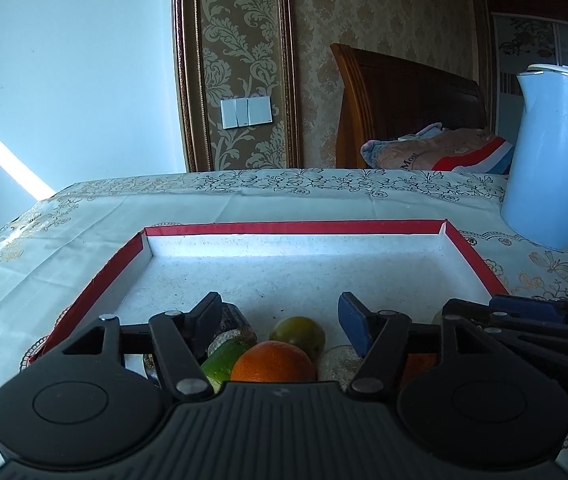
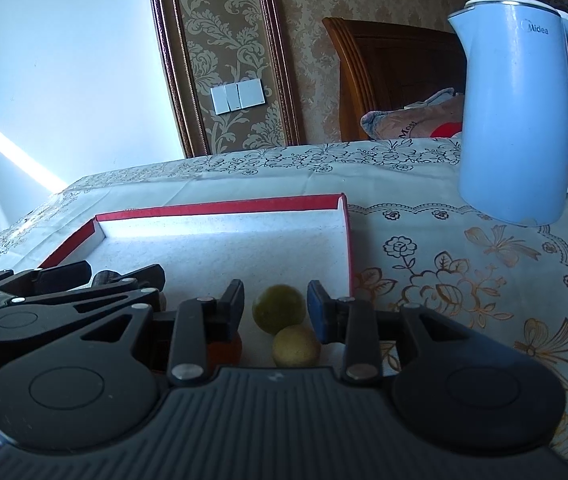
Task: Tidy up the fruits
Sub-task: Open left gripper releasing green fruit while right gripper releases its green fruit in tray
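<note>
Placing step: left hand-held gripper [image 1: 280,314] open above the round orange fruit [image 1: 272,362] in the shallow red-rimmed white box [image 1: 295,227]; right hand-held gripper [image 2: 275,300] empty, jaws narrowly parted. Next, probably fetch another fruit around 12 o'clock.

Left claw [image 1: 280,316] open; right claw [image 2: 275,306] parted, both empty

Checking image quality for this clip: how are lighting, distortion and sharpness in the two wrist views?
Left wrist: a sunlit band crosses the tray floor; fisheye bends the wall's frame; fruit under the fingers lies shaded. Right wrist: kettle sharp, leaning with distortion; bluish cast; foreground dim.
</note>
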Motion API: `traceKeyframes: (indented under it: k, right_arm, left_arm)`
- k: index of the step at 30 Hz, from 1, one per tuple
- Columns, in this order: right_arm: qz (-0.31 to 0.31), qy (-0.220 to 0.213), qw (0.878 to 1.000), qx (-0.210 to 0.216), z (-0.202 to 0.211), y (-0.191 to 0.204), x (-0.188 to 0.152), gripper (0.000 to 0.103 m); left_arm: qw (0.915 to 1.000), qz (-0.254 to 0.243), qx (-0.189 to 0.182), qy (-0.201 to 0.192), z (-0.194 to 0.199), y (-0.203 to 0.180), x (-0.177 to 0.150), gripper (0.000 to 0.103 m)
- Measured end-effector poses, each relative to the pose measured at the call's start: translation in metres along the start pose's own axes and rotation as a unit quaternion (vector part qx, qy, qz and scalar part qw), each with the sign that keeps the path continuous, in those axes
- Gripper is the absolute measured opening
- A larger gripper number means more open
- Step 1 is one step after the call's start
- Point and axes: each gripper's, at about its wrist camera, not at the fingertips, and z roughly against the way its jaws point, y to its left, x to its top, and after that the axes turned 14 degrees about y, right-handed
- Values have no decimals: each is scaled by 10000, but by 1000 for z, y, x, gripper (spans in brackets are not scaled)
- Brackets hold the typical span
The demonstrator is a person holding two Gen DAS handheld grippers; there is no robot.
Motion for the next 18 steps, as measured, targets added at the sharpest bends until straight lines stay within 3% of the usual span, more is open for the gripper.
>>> traceKeyframes:
  k: [18]
  right_arm:
    - [-110,-147,9998,16,13,8,-11,39]
  left_arm:
    - [9998,212,-58,1,12,13,-8,68]
